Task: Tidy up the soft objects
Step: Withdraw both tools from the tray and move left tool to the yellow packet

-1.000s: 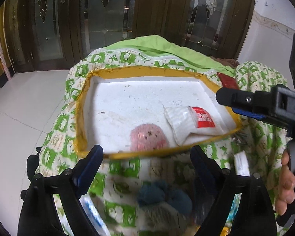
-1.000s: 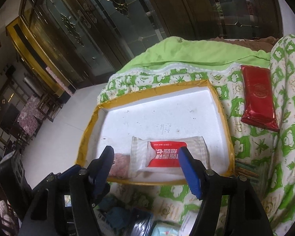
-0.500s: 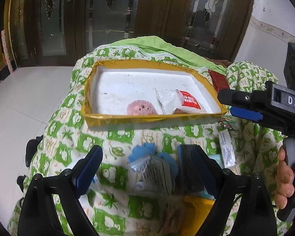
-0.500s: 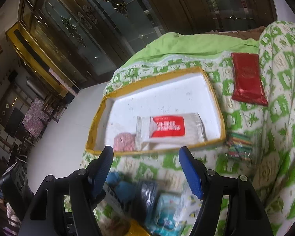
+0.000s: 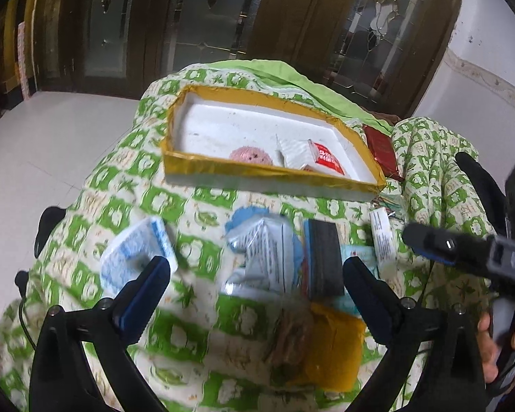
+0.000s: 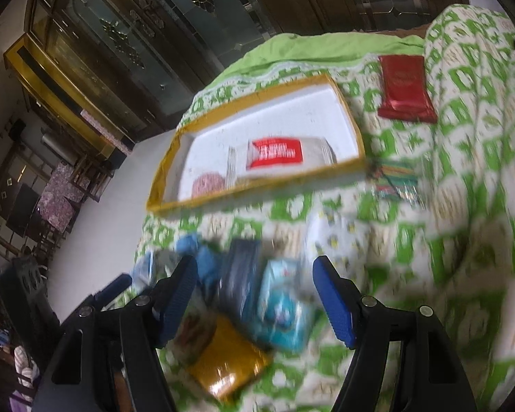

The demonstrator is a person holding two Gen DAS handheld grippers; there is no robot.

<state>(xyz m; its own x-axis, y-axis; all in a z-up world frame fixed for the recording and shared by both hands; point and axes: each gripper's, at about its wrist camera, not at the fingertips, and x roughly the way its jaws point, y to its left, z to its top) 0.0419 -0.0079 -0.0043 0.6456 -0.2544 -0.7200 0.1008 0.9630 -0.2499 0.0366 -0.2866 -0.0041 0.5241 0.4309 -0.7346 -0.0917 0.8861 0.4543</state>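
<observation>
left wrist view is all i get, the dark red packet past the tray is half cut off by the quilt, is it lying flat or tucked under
Observer: The right wrist view shows the dark red foil packet whole. It lies flat on the green-and-white patterned quilt, outside the yellow-rimmed white foam tray, beyond its far right corner.
Operator: and the right claw, i only see one finger of it
Observer: The right claw has its jaws opening and its pads press on nothing. A light blue plastic packet lies on the quilt below the gap.
</observation>
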